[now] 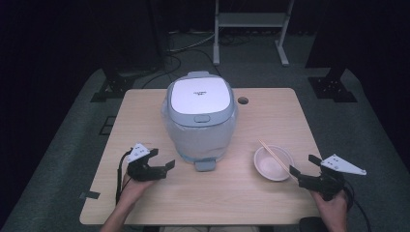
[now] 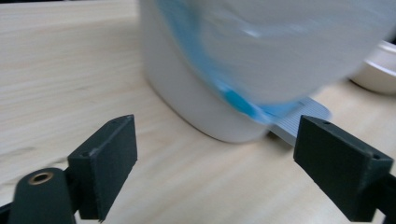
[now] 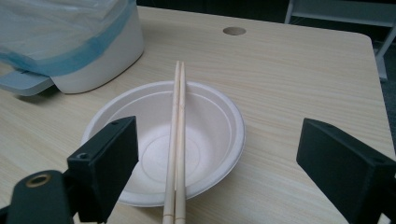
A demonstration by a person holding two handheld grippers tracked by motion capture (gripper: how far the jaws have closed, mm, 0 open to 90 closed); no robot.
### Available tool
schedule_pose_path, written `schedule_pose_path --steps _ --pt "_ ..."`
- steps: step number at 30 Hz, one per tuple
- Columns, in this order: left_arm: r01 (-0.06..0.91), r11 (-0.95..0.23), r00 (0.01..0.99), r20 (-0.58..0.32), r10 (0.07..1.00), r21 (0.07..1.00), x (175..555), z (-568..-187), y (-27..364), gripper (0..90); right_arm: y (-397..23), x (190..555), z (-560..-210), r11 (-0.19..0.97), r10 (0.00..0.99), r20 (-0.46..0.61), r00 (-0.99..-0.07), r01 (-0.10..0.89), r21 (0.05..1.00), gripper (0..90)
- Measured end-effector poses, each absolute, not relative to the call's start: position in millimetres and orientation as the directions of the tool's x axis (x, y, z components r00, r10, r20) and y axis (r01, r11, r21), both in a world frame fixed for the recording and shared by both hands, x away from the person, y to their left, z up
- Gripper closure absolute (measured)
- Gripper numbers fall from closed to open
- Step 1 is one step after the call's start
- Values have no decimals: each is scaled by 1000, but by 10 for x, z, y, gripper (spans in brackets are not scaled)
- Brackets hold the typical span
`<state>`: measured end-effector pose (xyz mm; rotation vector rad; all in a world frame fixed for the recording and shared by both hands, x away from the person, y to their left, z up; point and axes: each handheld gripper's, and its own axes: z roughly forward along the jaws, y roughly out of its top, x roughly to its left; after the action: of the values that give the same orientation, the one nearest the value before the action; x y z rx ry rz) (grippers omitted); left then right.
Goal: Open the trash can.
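Observation:
A white rice cooker (image 1: 200, 118) wrapped in a clear plastic bag stands at the middle of the wooden table (image 1: 232, 193), lid down, with a grey tab (image 1: 205, 165) at its front foot. My left gripper (image 1: 163, 158) hovers open just left of the cooker's base; in the left gripper view the cooker (image 2: 196, 93) is close and blurred beyond the open gripper (image 2: 217, 154). A white paper bowl (image 1: 257, 163) with a pair of wooden chopsticks (image 1: 274, 156) laid across it sits at the right. My right gripper (image 1: 303, 164) is open beside it, facing the bowl (image 3: 233, 116) and chopsticks (image 3: 176, 140).
A round cable hole (image 1: 242, 100) is in the table behind the cooker. Metal stand legs (image 1: 251, 29) and cables lie on the dark floor beyond the far edge. Bare wood runs along the table's front between my two hands.

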<state>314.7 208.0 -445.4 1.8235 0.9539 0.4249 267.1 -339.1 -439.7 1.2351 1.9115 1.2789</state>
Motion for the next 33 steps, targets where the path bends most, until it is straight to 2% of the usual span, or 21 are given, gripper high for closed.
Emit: schedule_pose_path --steps 9,11,12,13,16,17,18,19,20,22,33 --pt "394 -277 734 -118 669 876 2974 -4483 1799 252 -3389 2670 -4396 139 893 59 -447 398 907 115" --pt "392 -286 752 -125 647 875 2961 -4497 1746 358 -3390 2669 -4396 140 892 58 -448 396 907 115" --pt "393 -287 757 -130 640 874 2961 -4503 1721 358 -3390 2669 -4396 140 892 58 -448 396 907 115" --pt "392 -292 763 -131 633 872 2964 -4508 1698 418 -3389 2669 -4397 140 892 58 -449 397 907 115" --pt "398 -311 776 -136 617 863 2979 -4531 1617 467 -3388 2670 -4397 141 891 58 -449 396 907 115" --pt "399 -315 780 -139 610 861 2988 -4546 1585 526 -3387 2669 -4397 141 891 58 -450 397 907 115" --pt "401 -324 786 -140 603 857 2999 -4560 1556 526 -3387 2669 -4397 141 891 58 -450 397 907 115" --pt "403 -330 789 -142 597 854 3012 -4574 1528 583 -3387 2668 -4397 142 891 56 -450 395 908 116" --pt "402 -333 793 -143 593 853 3024 -4588 1498 583 -3387 2668 -4397 142 891 56 -450 395 908 116" --pt "400 -339 798 -141 587 851 3051 -4607 1442 652 -3388 2668 -4397 142 891 57 -451 395 908 116" --pt "380 -364 800 -105 590 850 3235 -4635 1125 750 -3391 2663 -4398 143 888 58 -456 393 908 116"
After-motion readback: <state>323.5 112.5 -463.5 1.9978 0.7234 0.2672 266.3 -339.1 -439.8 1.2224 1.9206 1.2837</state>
